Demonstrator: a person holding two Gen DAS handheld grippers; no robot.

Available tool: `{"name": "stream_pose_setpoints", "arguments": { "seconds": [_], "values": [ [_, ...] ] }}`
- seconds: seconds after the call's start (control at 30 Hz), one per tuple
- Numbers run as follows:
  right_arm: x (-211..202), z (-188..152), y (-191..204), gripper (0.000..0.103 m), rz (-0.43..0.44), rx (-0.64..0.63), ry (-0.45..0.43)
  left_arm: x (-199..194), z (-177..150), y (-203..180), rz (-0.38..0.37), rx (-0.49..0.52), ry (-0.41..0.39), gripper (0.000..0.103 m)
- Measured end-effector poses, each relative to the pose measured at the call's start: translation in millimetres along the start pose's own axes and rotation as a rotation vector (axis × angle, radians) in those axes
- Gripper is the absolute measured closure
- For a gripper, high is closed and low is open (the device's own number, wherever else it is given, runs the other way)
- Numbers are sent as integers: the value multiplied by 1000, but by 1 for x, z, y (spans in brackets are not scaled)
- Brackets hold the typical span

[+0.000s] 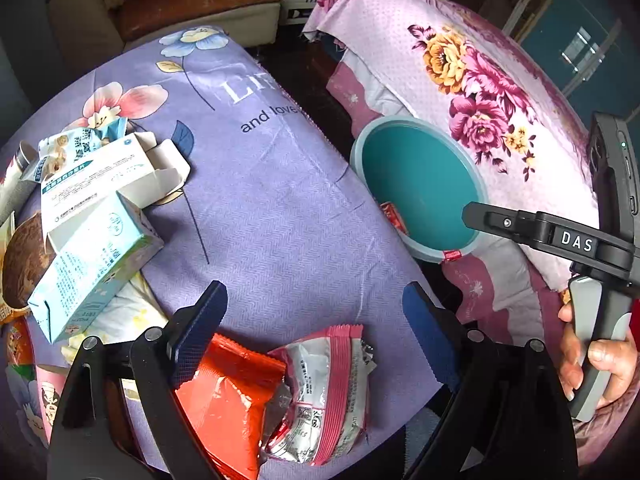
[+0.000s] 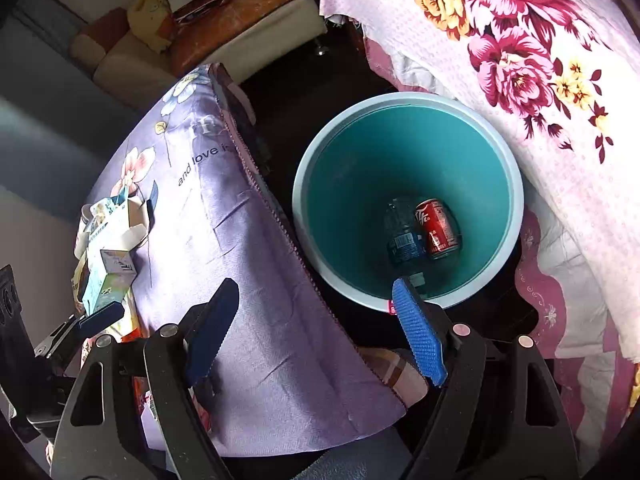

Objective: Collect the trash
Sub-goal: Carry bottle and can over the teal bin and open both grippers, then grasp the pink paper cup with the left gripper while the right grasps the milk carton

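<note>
The left gripper is held wide open above a purple flowered cloth, and nothing is gripped between its blue pads. Just below it on the cloth an orange-red wrapper and a pink and silver wrapper are seen side by side, touching each other; the left pad partly overlaps the orange-red wrapper in the view, but whether it is touched cannot be told. Further left on the cloth a heap of pale blue and white cartons is piled, one with its flaps open.

The right gripper is also spread wide and empty, held over the edge of the same cloth, with its right pad seen against the near rim of a teal bin. The bin stands on the dark floor between the purple cloth and a pink flowered cloth. At its bottom a red can and a dark bottle are lying against each other.

In the left wrist view the bin is seen to the right of the cloth, and the handle of the right gripper is held by a hand at the right edge
</note>
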State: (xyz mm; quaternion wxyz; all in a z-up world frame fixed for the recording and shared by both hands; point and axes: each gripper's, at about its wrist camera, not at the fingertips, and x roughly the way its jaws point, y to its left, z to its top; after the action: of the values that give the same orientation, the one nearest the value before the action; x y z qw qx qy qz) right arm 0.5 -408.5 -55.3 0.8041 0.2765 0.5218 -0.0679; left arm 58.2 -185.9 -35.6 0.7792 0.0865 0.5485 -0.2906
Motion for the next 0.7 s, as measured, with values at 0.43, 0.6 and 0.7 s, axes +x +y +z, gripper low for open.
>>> {"name": "stream_pose_setpoints", "arguments": {
  "seconds": [0.43, 0.6, 0.7],
  "values": [
    [9, -41, 100, 25, 13, -197, 83, -58, -59, 109, 116, -124, -20, 12],
    [17, -55, 130, 24, 4, -270, 118, -68, -78, 148, 143, -185, -2, 12],
    [22, -60, 145, 22, -11, -308, 128, -62, -87, 160, 152, -193, 33, 12]
  ]
}}
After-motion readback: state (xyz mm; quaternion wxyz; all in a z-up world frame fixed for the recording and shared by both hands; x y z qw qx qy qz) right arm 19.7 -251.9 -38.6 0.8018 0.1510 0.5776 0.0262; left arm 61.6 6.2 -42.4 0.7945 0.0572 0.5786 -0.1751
